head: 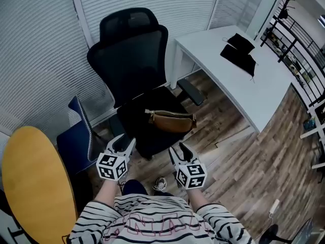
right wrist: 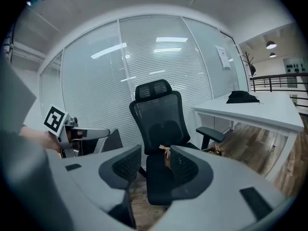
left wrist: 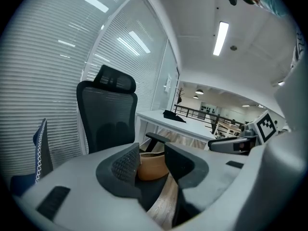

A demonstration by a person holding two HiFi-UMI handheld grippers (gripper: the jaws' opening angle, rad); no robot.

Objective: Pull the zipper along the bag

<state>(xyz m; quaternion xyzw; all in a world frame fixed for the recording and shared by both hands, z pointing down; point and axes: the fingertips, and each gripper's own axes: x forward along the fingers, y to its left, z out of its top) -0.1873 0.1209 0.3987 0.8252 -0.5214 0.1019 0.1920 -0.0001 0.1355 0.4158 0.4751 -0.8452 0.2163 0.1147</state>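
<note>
A brown leather bag [head: 170,120] lies on the seat of a black office chair [head: 133,55], its zipper edge facing up. My left gripper [head: 123,145] hovers in front of the seat, left of the bag and apart from it, jaws open and empty. Off the bag's near right side, my right gripper [head: 180,150] is also open and holds nothing. In the left gripper view the bag [left wrist: 153,170] shows beyond the open left gripper [left wrist: 151,158]. The right gripper view has only a sliver of the bag [right wrist: 166,154] past the open right gripper [right wrist: 154,165], with the chair [right wrist: 161,124] behind it.
A white desk [head: 238,85] with black pouches [head: 238,52] stands at the right. A blue chair [head: 78,136] and a round yellow table [head: 30,182] are at the left. Black shelving [head: 299,50] lines the far right. The floor is wood; blinds cover the glass wall behind.
</note>
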